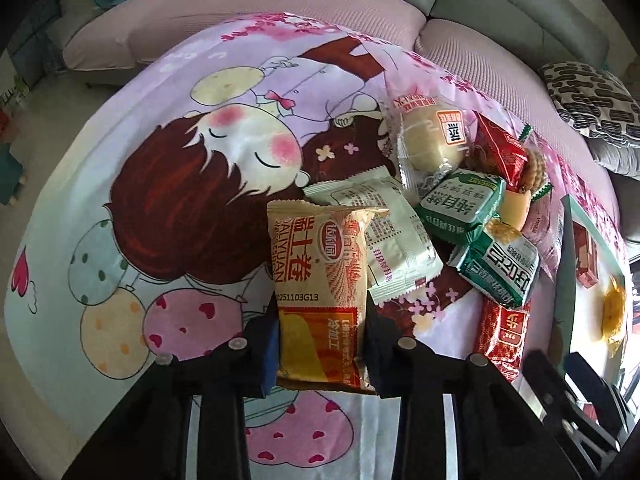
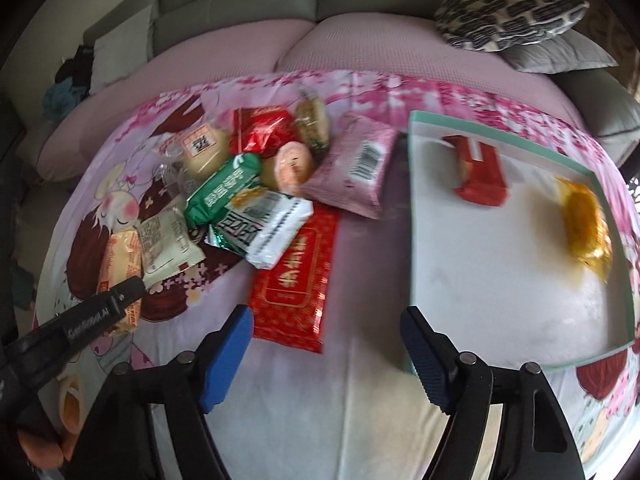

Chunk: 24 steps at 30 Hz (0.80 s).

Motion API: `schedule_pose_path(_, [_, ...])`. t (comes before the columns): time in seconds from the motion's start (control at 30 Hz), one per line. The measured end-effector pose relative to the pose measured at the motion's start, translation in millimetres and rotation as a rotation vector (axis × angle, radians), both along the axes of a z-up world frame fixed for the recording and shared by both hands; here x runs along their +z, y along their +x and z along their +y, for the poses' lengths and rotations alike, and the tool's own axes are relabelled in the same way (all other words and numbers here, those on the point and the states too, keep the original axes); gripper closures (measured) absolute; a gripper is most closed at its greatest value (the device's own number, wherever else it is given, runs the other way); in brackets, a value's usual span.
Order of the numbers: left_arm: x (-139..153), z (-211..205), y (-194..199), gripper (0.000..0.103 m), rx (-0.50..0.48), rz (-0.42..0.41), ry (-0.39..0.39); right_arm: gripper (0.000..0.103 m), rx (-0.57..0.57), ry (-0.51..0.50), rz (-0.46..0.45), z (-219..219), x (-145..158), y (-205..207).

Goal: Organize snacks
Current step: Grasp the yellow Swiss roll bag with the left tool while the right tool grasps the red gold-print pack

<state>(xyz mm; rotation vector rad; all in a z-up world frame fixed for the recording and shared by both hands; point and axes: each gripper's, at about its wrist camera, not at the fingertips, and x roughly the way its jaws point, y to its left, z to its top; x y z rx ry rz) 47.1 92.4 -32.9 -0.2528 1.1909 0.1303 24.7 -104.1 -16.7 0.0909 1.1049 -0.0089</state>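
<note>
Snacks in mixed wrappers lie heaped on a table covered with a pink cartoon-print cloth [image 1: 168,184], and one of them, a tan and orange plastic-wrapped roll packet [image 1: 320,292], is pinched between the pads of the left hand-held gripper [image 1: 320,356], whose black fingers press on both its long sides near the lower end. That gripper points steeply down at the cloth; in the right wrist view only one of its black fingers shows, at the left edge, with the packet partly hidden behind it. The right hand-held gripper [image 2: 328,356] also tilts steeply down, its blue-padded fingers [image 2: 226,356] spread apart over bare cloth with nothing between them. Just ahead of it lies a flat red foil packet with gold print [image 2: 296,276], and beyond that the pile: green and white packets [image 2: 256,216], a pink barcode pouch [image 2: 356,168] and a round pale bun in clear wrap [image 2: 204,152]. To the right sits a shallow white tray with a mint-green rim [image 2: 413,208], holding a small red packet [image 2: 480,176] and a yellow-wrapped piece [image 2: 588,232], both blurred. Part of an orange-tipped thing at the lower left corner is cut off and cannot be made out.
</note>
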Motion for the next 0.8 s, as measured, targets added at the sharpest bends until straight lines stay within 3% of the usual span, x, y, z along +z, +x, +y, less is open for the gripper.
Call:
schedule_pose_path(0.4, [-7.0, -4.0, 5.6, 0.067, -0.033, 0.03, 0.014, 0.034, 0.041, -0.057, 0.158, 31.2, -35.7, 48.2])
schedule_pose_path(0.8, [-14.0, -20.8, 17.3, 0.067, -0.061, 0.039, 0.049, 0.037, 0.045, -0.089, 0.189, 46.4, -43.1, 81.7])
